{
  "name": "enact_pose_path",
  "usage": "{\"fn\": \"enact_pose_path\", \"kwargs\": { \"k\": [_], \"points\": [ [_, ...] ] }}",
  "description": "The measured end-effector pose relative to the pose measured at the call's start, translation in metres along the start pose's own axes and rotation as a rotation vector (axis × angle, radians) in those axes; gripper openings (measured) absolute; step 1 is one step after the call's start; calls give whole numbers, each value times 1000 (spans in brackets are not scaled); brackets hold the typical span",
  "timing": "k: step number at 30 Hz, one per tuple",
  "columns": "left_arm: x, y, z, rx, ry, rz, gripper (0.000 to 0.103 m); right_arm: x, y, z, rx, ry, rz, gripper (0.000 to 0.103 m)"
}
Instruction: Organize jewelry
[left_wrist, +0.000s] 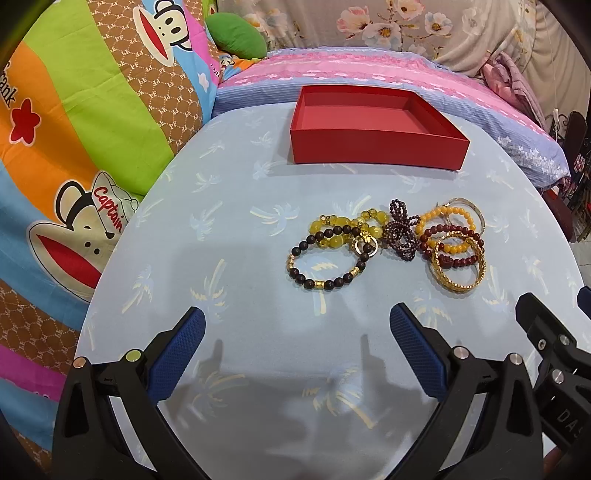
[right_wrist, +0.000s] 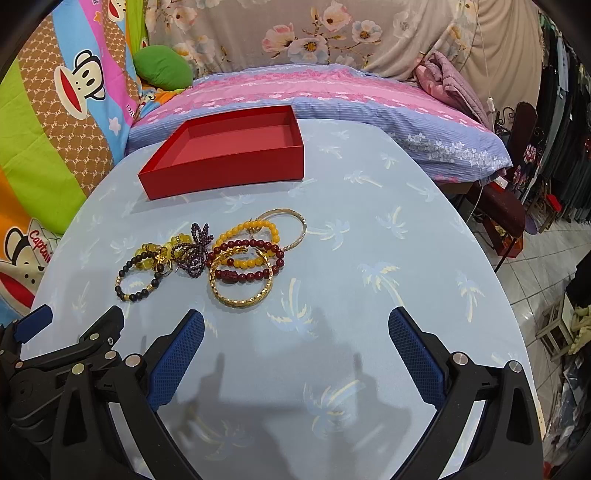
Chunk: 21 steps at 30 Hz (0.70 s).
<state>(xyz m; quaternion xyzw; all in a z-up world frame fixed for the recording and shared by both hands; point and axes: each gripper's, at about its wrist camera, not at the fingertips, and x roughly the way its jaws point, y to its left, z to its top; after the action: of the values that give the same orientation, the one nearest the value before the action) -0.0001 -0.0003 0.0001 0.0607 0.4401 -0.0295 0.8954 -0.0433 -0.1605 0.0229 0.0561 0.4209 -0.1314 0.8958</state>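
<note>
A heap of bracelets lies mid-table: a dark bead bracelet (left_wrist: 328, 258) (right_wrist: 138, 278), a yellow bead bracelet (left_wrist: 347, 225), a purple bead cluster (left_wrist: 400, 230) (right_wrist: 195, 254), red and orange bead bracelets (left_wrist: 452, 236) (right_wrist: 247, 251), a gold bangle (left_wrist: 458, 266) (right_wrist: 240, 284) and a thin bangle (right_wrist: 291, 229). An empty red box (left_wrist: 376, 147) (right_wrist: 221, 181) sits beyond them. My left gripper (left_wrist: 297, 319) hovers open just before the heap, nothing between its blue pads. My right gripper (right_wrist: 295, 321) is open too, near the gold bangle, holding nothing.
The table (left_wrist: 236, 229) (right_wrist: 369, 229) wears a light blue palm-print cloth and drops off at right. Cartoon-print bedding (left_wrist: 74, 129) lies left, a pink striped pillow (right_wrist: 295, 92) behind the box. Chairs and tiled floor (right_wrist: 535, 258) are at right.
</note>
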Motion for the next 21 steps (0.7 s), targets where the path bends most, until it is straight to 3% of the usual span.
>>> {"fn": "enact_pose_path", "kwargs": {
  "k": [21],
  "points": [
    [-6, 1, 7, -2, 0, -5, 95, -2, 1, 1, 1, -5, -5, 96]
  ]
}}
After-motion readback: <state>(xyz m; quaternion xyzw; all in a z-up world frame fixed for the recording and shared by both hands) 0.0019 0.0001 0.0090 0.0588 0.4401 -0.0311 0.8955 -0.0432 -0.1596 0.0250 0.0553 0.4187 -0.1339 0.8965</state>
